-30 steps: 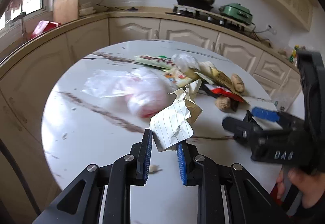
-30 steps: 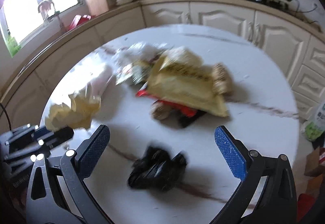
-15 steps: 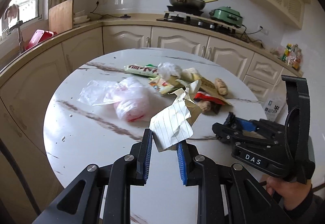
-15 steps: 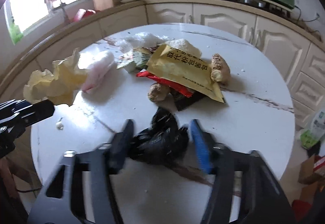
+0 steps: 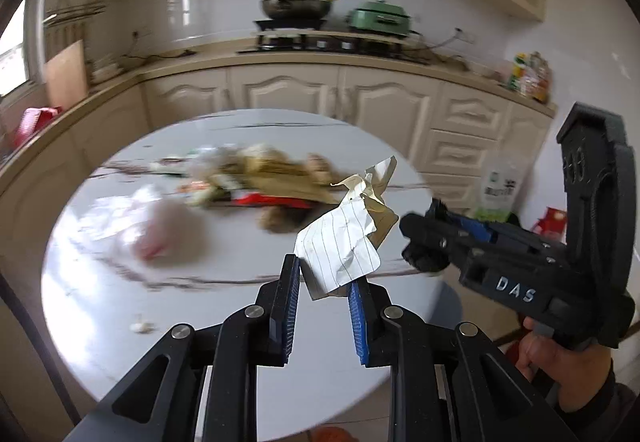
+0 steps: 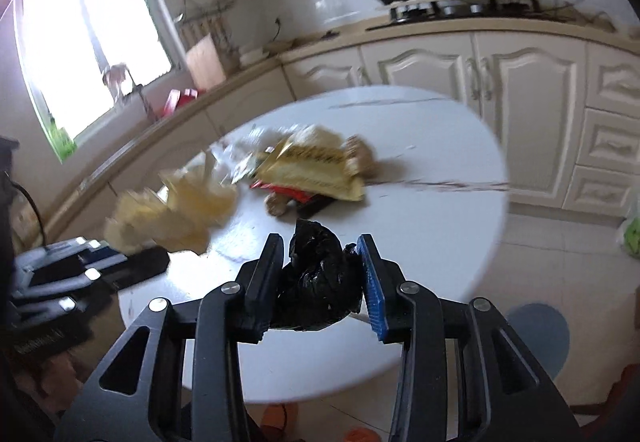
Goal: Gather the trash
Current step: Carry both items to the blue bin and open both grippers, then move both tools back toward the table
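L claw pinches a crumpled lined paper, which sticks up from btwn its blue pads, lifted off the bench. R claw is closing on a black bag wad; wad sits btwn the pads, both touching it, also off the bench. Rest of the trash pile lies on the bench ahead of both claws, blurred. Clear plastic bag ahead-left of L claw. R claw is just right of L claw.
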`<action>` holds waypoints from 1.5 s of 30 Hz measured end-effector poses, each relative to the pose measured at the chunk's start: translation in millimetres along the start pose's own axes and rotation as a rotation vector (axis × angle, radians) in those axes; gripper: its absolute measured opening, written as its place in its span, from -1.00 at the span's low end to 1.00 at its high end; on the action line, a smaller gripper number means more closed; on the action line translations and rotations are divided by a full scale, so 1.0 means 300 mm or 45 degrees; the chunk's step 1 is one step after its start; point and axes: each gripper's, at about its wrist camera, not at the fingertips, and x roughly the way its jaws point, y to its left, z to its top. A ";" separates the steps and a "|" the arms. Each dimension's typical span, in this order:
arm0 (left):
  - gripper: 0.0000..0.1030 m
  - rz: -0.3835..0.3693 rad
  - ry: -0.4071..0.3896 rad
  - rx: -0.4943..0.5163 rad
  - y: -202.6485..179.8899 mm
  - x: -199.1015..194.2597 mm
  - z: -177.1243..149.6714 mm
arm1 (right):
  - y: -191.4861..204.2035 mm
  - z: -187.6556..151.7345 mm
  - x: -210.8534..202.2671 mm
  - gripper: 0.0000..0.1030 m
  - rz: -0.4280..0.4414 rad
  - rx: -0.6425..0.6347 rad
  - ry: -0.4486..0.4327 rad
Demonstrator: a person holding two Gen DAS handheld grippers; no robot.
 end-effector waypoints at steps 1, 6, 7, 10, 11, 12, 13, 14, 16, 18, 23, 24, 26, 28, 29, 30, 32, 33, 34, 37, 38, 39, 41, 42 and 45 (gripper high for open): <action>-0.61 -0.024 0.012 0.011 -0.044 0.018 0.008 | -0.018 0.000 -0.018 -0.30 -0.005 0.008 -0.006; -0.61 -0.105 0.044 0.087 -0.247 0.111 0.056 | -0.190 -0.023 -0.162 -0.30 -0.083 0.089 -0.087; -0.61 -0.120 0.052 0.096 -0.283 0.133 0.066 | -0.231 -0.025 -0.183 -0.30 -0.106 0.108 -0.091; -0.61 -0.159 0.095 0.143 -0.388 0.221 0.089 | -0.365 -0.061 -0.263 -0.30 -0.202 0.166 -0.118; -0.61 -0.169 0.117 0.153 -0.427 0.256 0.094 | -0.398 -0.073 -0.281 -0.30 -0.229 0.180 -0.119; -0.61 -0.173 0.132 0.161 -0.453 0.285 0.099 | -0.457 -0.092 -0.303 -0.30 -0.257 0.211 -0.126; -0.61 -0.174 0.147 0.171 -0.490 0.322 0.101 | -0.508 -0.104 -0.314 -0.30 -0.271 0.241 -0.121; -0.61 -0.174 0.163 0.182 -0.519 0.355 0.105 | -0.555 -0.121 -0.320 -0.30 -0.289 0.270 -0.117; -0.61 -0.204 0.209 0.201 -0.568 0.430 0.110 | -0.647 -0.151 -0.325 -0.31 -0.318 0.321 -0.104; -0.61 -0.215 0.254 0.229 -0.616 0.519 0.115 | -0.730 -0.179 -0.317 -0.31 -0.336 0.370 -0.095; -0.61 -0.239 0.348 0.257 -0.692 0.753 0.139 | -0.901 -0.241 -0.224 -0.31 -0.369 0.420 -0.039; -0.61 -0.245 0.369 0.258 -0.706 0.806 0.139 | -0.951 -0.253 -0.184 -0.31 -0.364 0.439 -0.012; -0.60 -0.239 0.398 0.287 -0.713 0.911 0.169 | -1.016 -0.278 -0.153 -0.31 -0.388 0.473 0.017; -0.59 -0.228 0.452 0.306 -0.732 1.017 0.170 | -1.060 -0.313 -0.149 -0.28 -0.426 0.510 0.018; -0.57 -0.241 0.475 0.303 -0.743 1.058 0.174 | -1.072 -0.328 -0.149 -0.27 -0.437 0.526 0.021; -0.53 -0.239 0.491 0.299 -0.756 1.093 0.175 | -1.092 -0.346 -0.145 -0.23 -0.467 0.552 0.028; -0.52 -0.232 0.498 0.314 -0.788 1.163 0.190 | -1.116 -0.370 -0.150 -0.14 -0.493 0.570 0.039; -0.55 -0.237 0.493 0.316 -0.800 1.191 0.199 | -1.122 -0.379 -0.156 -0.06 -0.523 0.576 0.044; -0.48 -0.254 0.491 0.319 -0.816 1.213 0.206 | -1.123 -0.385 -0.168 0.05 -0.547 0.578 0.040; 0.20 -0.269 0.521 0.343 -0.841 1.276 0.221 | -1.108 -0.390 -0.222 0.33 -0.594 0.583 0.004; 0.24 -0.252 0.506 0.355 -0.843 1.270 0.226 | -1.104 -0.387 -0.234 0.44 -0.609 0.583 -0.001; 0.24 -0.245 0.478 0.365 -0.845 1.250 0.228 | -1.092 -0.385 -0.258 0.65 -0.619 0.582 -0.013; 0.28 -0.234 0.416 0.384 -0.849 1.191 0.235 | -1.067 -0.375 -0.307 0.72 -0.627 0.584 -0.046; 0.33 -0.221 0.397 0.386 -0.844 1.147 0.229 | -1.043 -0.362 -0.341 0.78 -0.639 0.582 -0.062; 0.49 -0.217 0.309 0.397 -0.835 1.025 0.247 | -0.973 -0.320 -0.417 0.96 -0.652 0.556 -0.117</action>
